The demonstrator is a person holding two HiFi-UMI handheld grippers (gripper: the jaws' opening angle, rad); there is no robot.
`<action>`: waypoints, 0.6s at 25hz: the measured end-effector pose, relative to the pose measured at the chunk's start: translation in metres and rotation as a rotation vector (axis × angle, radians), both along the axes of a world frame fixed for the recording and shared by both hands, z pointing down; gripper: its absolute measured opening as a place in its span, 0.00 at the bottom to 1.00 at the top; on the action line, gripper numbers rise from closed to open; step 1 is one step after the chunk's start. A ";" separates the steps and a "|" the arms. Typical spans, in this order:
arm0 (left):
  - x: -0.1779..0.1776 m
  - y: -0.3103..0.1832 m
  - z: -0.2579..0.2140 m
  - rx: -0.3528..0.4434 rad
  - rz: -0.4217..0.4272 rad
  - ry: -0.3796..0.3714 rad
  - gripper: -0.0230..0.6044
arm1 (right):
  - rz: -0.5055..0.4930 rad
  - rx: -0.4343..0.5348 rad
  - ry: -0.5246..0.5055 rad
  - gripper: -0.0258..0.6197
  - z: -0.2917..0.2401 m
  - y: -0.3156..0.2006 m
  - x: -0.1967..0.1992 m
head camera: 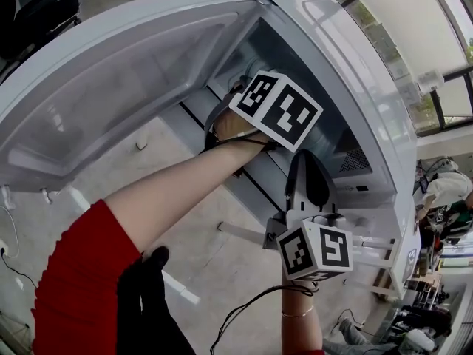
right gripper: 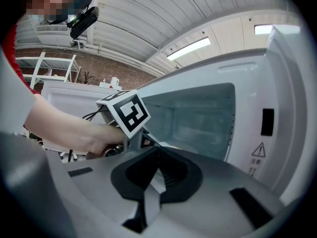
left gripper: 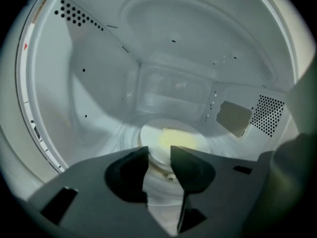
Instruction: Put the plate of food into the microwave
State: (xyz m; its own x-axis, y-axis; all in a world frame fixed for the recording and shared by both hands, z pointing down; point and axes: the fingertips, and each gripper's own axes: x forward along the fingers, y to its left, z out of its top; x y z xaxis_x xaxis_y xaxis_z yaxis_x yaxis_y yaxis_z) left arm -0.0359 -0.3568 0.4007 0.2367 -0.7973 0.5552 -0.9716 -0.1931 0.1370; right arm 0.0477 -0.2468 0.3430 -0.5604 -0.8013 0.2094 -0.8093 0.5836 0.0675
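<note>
The plate of food (left gripper: 176,139) sits mid-frame on the microwave (left gripper: 94,88) floor. The left gripper (left gripper: 158,151) has its jaws parted at the plate's near edge, apparently to release it. The right gripper (right gripper: 157,150) idles outside, jaws together, empty.

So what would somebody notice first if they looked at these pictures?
The big white microwave with its door swung wide open fills the head view. An arm with a red sleeve reaches the left gripper into it. Just past its open jaws sits the plate of food, yellow on white, in the middle of the microwave floor.
</note>
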 end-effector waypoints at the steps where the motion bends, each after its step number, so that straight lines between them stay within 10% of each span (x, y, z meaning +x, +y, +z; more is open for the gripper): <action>1: 0.000 0.000 0.000 0.001 0.001 0.007 0.27 | 0.000 -0.001 -0.001 0.06 0.001 0.000 0.000; 10: -0.020 0.022 -0.028 0.125 0.036 0.051 0.11 | 0.014 -0.005 -0.030 0.06 0.003 0.012 -0.003; 15: -0.013 0.045 -0.069 0.309 0.126 0.270 0.05 | 0.023 -0.013 -0.084 0.06 -0.003 0.017 -0.001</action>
State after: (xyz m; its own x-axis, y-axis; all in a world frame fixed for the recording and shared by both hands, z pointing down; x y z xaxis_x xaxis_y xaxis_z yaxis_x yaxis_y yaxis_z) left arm -0.0487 -0.3116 0.3317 0.4470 -0.8720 0.1995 -0.8750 -0.3799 0.3002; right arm 0.0463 -0.2296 0.3396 -0.5575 -0.8119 0.1732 -0.8252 0.5648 -0.0083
